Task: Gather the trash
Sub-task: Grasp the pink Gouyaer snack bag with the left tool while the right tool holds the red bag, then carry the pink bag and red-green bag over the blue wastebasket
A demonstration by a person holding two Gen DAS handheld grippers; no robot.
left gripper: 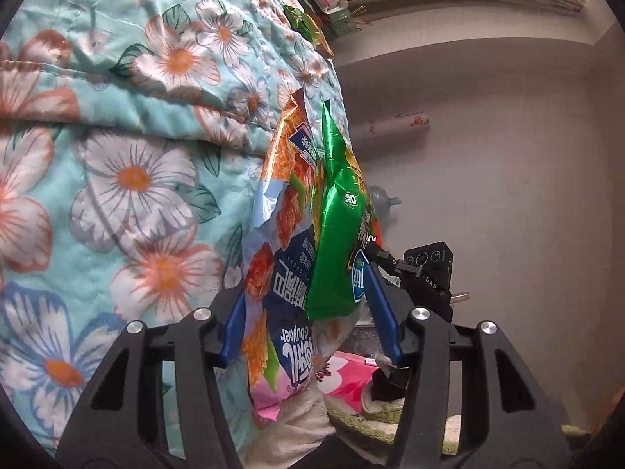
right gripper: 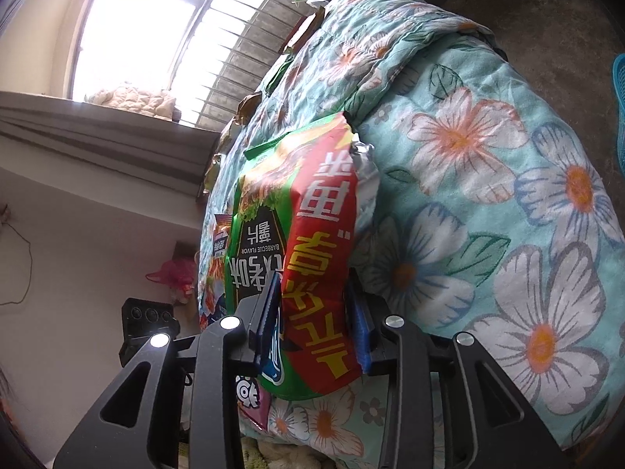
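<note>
My left gripper [left gripper: 310, 324] holds crumpled snack bags between its blue pads: an orange and blue chip bag [left gripper: 281, 242] and a green bag [left gripper: 340, 234]. My right gripper [right gripper: 312, 324] is shut on a green and red barbecue chip bag [right gripper: 308, 242]. The right gripper also shows in the left wrist view [left gripper: 394, 265], gripping the green bag's edge. Both bags hang against a floral teal quilt [left gripper: 129, 148]. More wrappers [left gripper: 304, 23] lie farther along the quilt's edge.
The floral quilt [right gripper: 488, 179] fills most of both views. A barred window [right gripper: 164, 35] and a sill are beyond. A blue basket [right gripper: 619, 109] is at the right edge. A red bag [right gripper: 174, 277] sits by the wall. A pink cloth [left gripper: 343, 375] lies below.
</note>
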